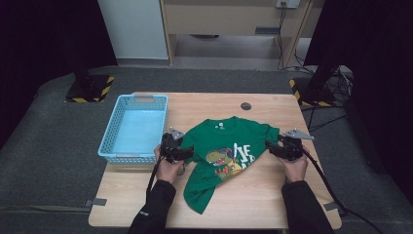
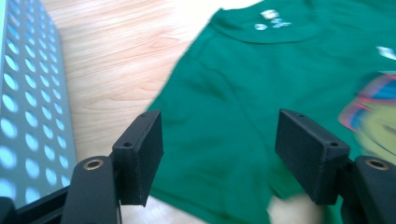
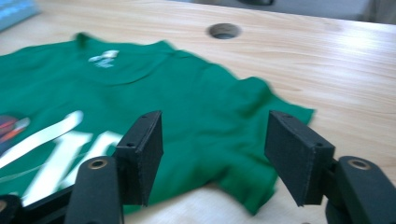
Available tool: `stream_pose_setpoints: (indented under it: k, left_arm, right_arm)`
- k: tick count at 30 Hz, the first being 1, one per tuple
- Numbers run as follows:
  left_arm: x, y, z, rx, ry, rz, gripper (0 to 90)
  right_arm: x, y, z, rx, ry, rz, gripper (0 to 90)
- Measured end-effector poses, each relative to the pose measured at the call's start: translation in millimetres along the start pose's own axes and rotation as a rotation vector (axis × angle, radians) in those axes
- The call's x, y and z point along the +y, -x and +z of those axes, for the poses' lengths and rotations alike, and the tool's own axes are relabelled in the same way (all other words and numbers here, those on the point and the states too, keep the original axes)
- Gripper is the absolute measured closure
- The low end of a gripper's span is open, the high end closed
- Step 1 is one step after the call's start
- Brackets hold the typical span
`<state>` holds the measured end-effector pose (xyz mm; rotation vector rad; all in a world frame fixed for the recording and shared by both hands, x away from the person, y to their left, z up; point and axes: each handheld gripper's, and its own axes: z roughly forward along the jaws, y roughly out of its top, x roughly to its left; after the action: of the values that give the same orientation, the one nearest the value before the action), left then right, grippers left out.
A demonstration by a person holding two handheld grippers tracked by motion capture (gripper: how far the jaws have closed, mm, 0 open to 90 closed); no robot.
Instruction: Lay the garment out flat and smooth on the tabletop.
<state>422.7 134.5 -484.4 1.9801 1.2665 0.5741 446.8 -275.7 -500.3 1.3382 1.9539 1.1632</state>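
Observation:
A green T-shirt [image 1: 221,158] with a dinosaur print lies crumpled on the wooden table [image 1: 272,195], its collar toward the far side. My left gripper [image 1: 187,151] is open at the shirt's left sleeve edge; in the left gripper view [image 2: 219,154] green cloth [image 2: 243,93] lies between and beyond the spread jaws. My right gripper [image 1: 269,146] is open at the shirt's right sleeve; in the right gripper view [image 3: 215,154] the sleeve's folded edge [image 3: 252,116] sits between the jaws. Neither gripper holds the cloth.
A light blue plastic basket [image 1: 134,127] stands at the table's left, close beside my left gripper, its perforated wall [image 2: 28,107] near the left jaw. A round cable hole [image 1: 246,106] is at the table's far side. Dark stands flank the table on the floor.

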Motion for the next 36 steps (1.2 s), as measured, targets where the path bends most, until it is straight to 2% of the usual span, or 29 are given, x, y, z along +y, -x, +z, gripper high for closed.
stream_pose_setpoints:
  k: [3, 8, 9, 13, 16, 18, 20, 22, 26, 28, 29, 30, 31, 32, 33, 36]
  left_arm:
    - [-8.6, 4.8, -8.5, -0.024, -0.013, 0.020, 31.8]
    - [-25.1, 10.6, -17.6, -0.081, -0.025, -0.005, 33.9]
    - [-28.8, 13.5, -21.1, -0.096, -0.027, 0.002, 34.3]
    - [-38.3, 34.8, -36.7, -0.134, -0.034, 0.067, 32.2]
    - [-40.8, 55.3, -48.8, -0.177, 0.001, 0.110, 31.3]
    - [-41.4, 71.0, -51.7, -0.207, 0.005, 0.137, 30.3]
    - [-41.7, 82.7, -50.1, -0.215, 0.003, 0.166, 28.1]
    - [-41.8, 95.8, -44.2, -0.197, -0.004, 0.203, 26.4]
    - [-40.5, 116.7, -32.2, -0.192, -0.019, 0.263, 25.7]
    - [-38.8, 128.7, -28.6, -0.175, -0.004, 0.302, 25.6]
    - [-38.8, 128.7, -28.6, -0.175, -0.004, 0.302, 25.6]
    - [-37.0, 137.4, -26.5, -0.156, 0.004, 0.335, 25.6]
    - [-35.7, 142.9, -25.0, -0.147, 0.010, 0.353, 25.6]
    - [-32.8, 151.3, -22.7, -0.153, 0.016, 0.368, 25.8]
    - [-32.8, 151.3, -22.7, -0.153, 0.016, 0.368, 25.9]
    - [-26.8, 165.9, -18.1, -0.168, 0.031, 0.387, 26.4]
  right_arm:
    - [-3.8, -8.3, -9.4, 0.045, 0.004, -0.033, 33.6]
    - [-12.2, -20.2, -23.2, 0.095, -0.002, -0.109, 30.0]
    - [-15.1, -22.7, -26.1, 0.115, -0.006, -0.123, 29.6]
    - [-28.5, -31.8, -33.8, 0.159, -0.020, -0.190, 28.7]
    - [-33.8, -36.2, -35.2, 0.181, -0.028, -0.209, 27.3]
    - [-34.6, -37.0, -35.0, 0.190, -0.033, -0.207, 26.9]
    - [-35.4, -37.7, -34.7, 0.200, -0.036, -0.201, 26.3]
    - [-36.9, -39.0, -34.2, 0.207, -0.038, -0.206, 25.9]
    - [-39.4, -39.5, -32.6, 0.200, -0.053, -0.212, 25.2]
    - [-39.8, -39.6, -32.3, 0.195, -0.055, -0.216, 25.2]
    - [-39.8, -39.6, -32.3, 0.195, -0.055, -0.216, 25.2]
    - [-40.0, -39.9, -32.3, 0.195, -0.053, -0.214, 25.2]
    - [-40.1, -40.2, -32.4, 0.195, -0.052, -0.211, 25.2]
    - [-40.3, -40.7, -33.3, 0.191, -0.050, -0.214, 25.3]
    - [-40.3, -40.6, -33.7, 0.190, -0.050, -0.216, 25.3]
    - [-40.5, -39.9, -34.5, 0.192, -0.043, -0.210, 25.6]
